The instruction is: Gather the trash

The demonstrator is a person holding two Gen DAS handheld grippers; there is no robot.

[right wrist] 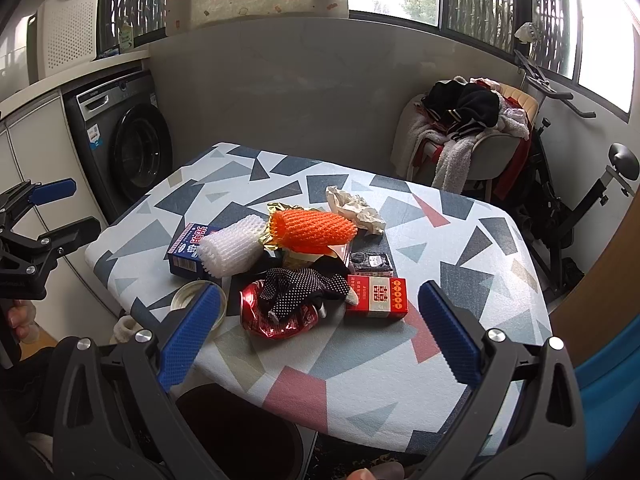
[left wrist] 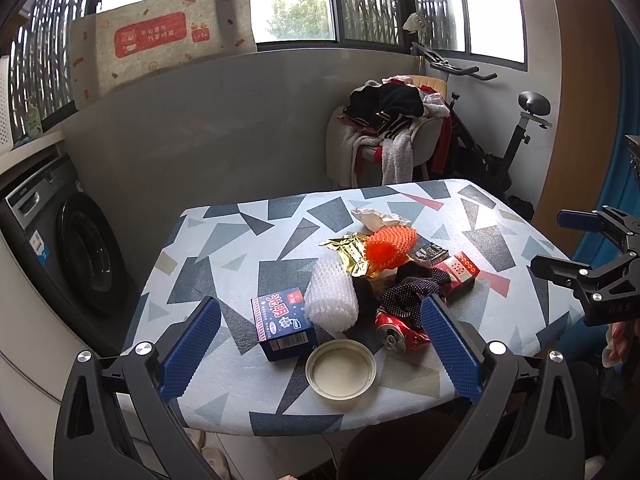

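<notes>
A pile of trash lies on the patterned table [left wrist: 224,248] [right wrist: 460,240]: a blue box [left wrist: 282,322] [right wrist: 188,250], white foam net [left wrist: 332,298] [right wrist: 234,250], orange foam net [left wrist: 390,246] [right wrist: 312,230], crushed red can [left wrist: 398,334] [right wrist: 276,318], dotted black cloth [left wrist: 412,290] [right wrist: 304,288], red cigarette pack [left wrist: 460,272] [right wrist: 376,296], round lid [left wrist: 341,368] [right wrist: 188,300], gold wrapper [left wrist: 348,252], crumpled paper [left wrist: 376,216] [right wrist: 356,208]. My left gripper [left wrist: 320,344] is open and empty, near the lid and box. My right gripper [right wrist: 320,336] is open and empty, before the can.
A dark bin [right wrist: 240,428] stands under the table's near edge. A washing machine [left wrist: 72,240] [right wrist: 128,144] is at the left. A chair heaped with clothes [left wrist: 392,128] [right wrist: 468,128] and an exercise bike [left wrist: 516,136] stand behind the table.
</notes>
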